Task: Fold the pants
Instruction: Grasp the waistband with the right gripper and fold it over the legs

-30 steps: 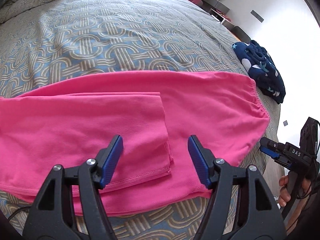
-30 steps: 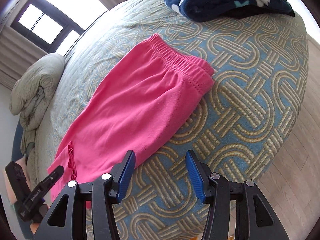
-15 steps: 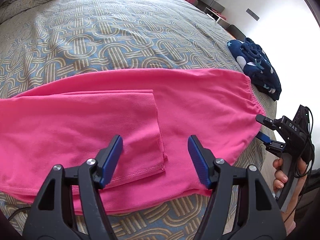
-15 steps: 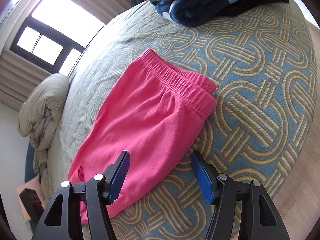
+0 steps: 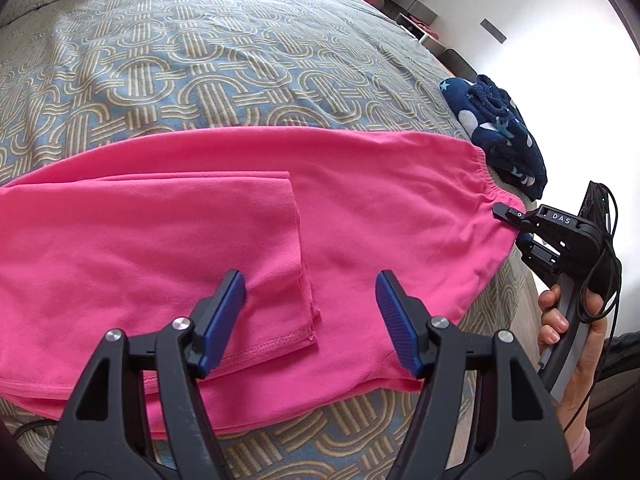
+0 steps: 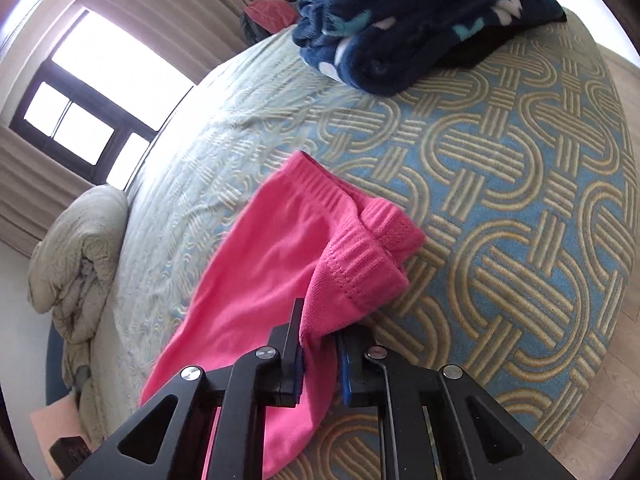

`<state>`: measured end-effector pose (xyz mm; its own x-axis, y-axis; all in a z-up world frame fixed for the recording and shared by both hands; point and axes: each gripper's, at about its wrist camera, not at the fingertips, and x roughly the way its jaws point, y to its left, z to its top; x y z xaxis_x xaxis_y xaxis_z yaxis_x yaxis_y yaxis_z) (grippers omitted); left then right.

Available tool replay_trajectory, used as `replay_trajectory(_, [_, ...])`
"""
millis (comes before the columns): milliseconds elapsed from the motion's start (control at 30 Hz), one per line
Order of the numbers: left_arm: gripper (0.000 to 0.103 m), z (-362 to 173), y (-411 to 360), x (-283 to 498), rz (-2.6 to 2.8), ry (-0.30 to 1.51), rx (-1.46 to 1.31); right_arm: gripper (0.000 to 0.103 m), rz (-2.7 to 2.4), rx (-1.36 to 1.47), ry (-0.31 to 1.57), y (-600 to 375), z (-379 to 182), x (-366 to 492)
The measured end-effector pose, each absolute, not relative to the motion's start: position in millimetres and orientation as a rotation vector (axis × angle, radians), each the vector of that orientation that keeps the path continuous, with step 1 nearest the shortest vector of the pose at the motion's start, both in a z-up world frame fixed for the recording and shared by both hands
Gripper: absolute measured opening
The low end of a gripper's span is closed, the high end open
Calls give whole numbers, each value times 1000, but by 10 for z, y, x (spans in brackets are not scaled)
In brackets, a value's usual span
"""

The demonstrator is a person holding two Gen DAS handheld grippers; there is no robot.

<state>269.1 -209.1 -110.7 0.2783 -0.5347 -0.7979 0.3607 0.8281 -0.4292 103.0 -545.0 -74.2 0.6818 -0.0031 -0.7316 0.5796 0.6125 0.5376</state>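
The pink pants lie flat across the patterned bedspread, with the leg ends folded back over the middle. My left gripper is open and hovers just above the folded hem near the front edge of the bed. My right gripper is shut on the near corner of the pants' elastic waistband and lifts it slightly. In the left wrist view the right gripper sits at the waistband's right end.
A folded navy blanket with white dots lies on the bed just beyond the waistband. A grey bundled duvet sits at the bed's far end. The bed edge and wood floor are to the right.
My right gripper has moved in to the waistband corner and shut on it, lifting it a little. My left gripper has stayed open above the folded hem.
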Motion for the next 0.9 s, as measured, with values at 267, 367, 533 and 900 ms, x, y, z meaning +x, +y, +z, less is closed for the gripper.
replay_trajectory(267, [68,-1024,-1864,2684,-655,1131,-332,8,-196,503,663,-4677,-37,1327])
replay_trajectory(367, [68,-974,-1768,2645,-624,1104,-302,8,-119,432,661,-4331,101,1471])
replay_trajectory(533, [68,-932,-1497,2603,-572,1072,-297,8,29,371,663,-3744,218,1637])
replay_trajectory(900, [68,-1113,-651,2607,-473,1068,-499,8,290,341,806,-2734,-23,1960])
